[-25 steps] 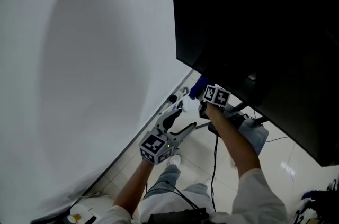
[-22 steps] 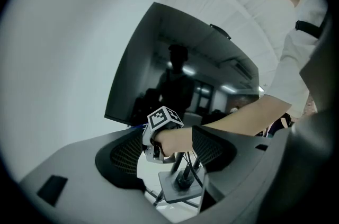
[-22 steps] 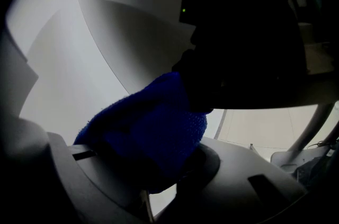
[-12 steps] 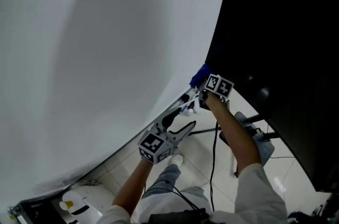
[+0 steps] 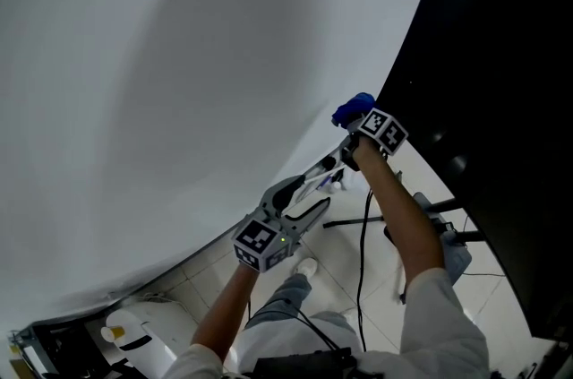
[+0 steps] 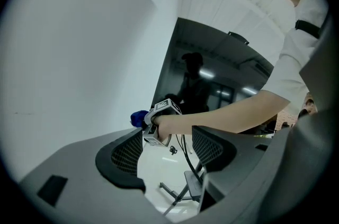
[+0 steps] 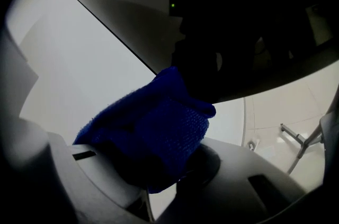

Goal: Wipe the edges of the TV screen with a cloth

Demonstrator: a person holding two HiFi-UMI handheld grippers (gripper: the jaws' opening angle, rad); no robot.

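Note:
The large black TV screen (image 5: 501, 64) fills the right of the head view, its left edge running down beside the white wall. My right gripper (image 5: 358, 119) is shut on a blue cloth (image 5: 353, 108), which sits at the screen's lower left corner. In the right gripper view the blue cloth (image 7: 151, 133) bulges between the jaws and touches the dark screen (image 7: 238, 27). My left gripper (image 5: 327, 176) hangs lower, open and holding nothing. In the left gripper view its jaws (image 6: 168, 150) stand apart, framing the right gripper's marker cube (image 6: 161, 109) and the cloth (image 6: 139, 118).
A white wall (image 5: 161, 64) takes up the left. Below are a tiled floor, a black stand leg (image 5: 354, 223) with a cable, and a white container (image 5: 134, 337) at the bottom left. The person's legs and shoe (image 5: 304, 268) show beneath the grippers.
My right gripper has risen with the cloth along the screen's left side. The screen's edge has shifted right in the head view. The left gripper has stayed low and open.

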